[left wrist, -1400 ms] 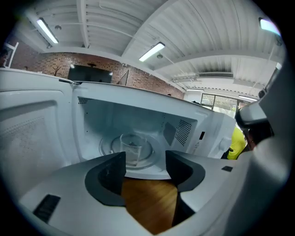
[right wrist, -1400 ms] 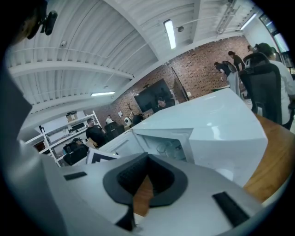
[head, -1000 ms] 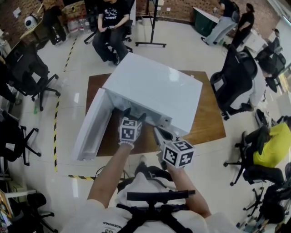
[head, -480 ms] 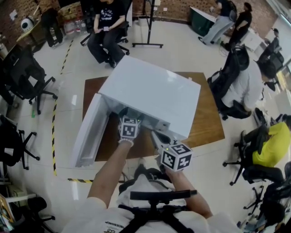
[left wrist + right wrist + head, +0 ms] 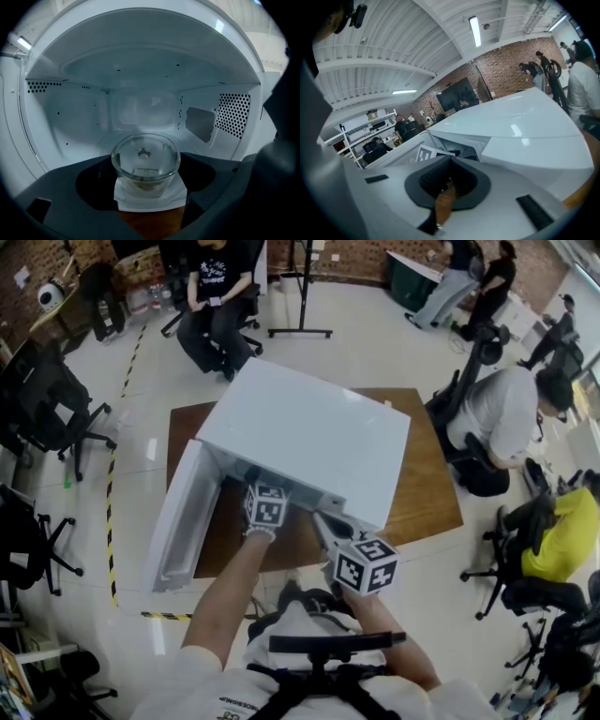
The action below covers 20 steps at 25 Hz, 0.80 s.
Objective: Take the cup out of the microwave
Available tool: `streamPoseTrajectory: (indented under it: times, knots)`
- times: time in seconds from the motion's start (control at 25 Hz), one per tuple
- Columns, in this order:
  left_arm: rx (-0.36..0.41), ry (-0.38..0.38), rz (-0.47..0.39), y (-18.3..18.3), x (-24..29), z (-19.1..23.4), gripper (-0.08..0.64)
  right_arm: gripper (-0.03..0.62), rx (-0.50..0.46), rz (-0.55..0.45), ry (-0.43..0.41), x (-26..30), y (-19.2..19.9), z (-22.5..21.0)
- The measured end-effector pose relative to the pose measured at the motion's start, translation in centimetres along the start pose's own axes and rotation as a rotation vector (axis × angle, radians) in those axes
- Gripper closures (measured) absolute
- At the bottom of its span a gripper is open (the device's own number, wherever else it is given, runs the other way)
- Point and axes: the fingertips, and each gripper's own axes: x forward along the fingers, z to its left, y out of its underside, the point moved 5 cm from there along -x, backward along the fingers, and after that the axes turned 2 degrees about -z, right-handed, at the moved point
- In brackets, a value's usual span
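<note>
A: Container first?
B: White box-shaped microwave oven (image 5: 309, 442) on the brown wooden counter (image 5: 422, 484). Its white door (image 5: 178, 521) is swung open to the left.
A: What's in it?
B: One clear round glass cup (image 5: 146, 161), upright on the white cavity floor (image 5: 126, 201), near the front lip. Looks empty. There's a faint brownish tint at the bottom, can't tell what.
A: Left hand-held gripper (image 5: 257, 480)?
B: At the cavity mouth, dark jaws spread wide. The cup stands between them with a gap on both sides, pads off the glass.
A: Right hand-held gripper (image 5: 323, 521)?
B: Outside, just beside the oven's front right corner. Light grey jaws are together, with only a thin slit showing brown wood. Nothing held.
A: Rest of the cavity?
B: Perforated patches on both side walls, and a pale rectangular plate on the right wall (image 5: 202, 123).
</note>
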Motion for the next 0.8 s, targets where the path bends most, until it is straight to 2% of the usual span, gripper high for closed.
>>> streamPoseTrajectory:
  times: [0.16,0.24,0.6,0.8]
  knots:
    - [-0.001,-0.006,0.001,-0.2,0.2,-0.4,0.169,0.589,0.012,0.0,-0.01,-0.2,-0.2,-0.4]
    - [0.009,-0.008,-0.003,-0.1,0.3,-0.4,0.21,0.589,0.011,0.0,-0.017,-0.3,-0.2,-0.4]
    - [-0.002,-0.026,-0.043,-0.6,-1.2,-0.3,0.21,0.589,-0.001,0.002,-0.024,-0.5,-0.4,-0.1]
    - [-0.044,-0.028,-0.076,-1.0,-3.6,-1.4,0.21,0.589,0.002,-0.001,-0.036,-1.1,-0.1,0.5]
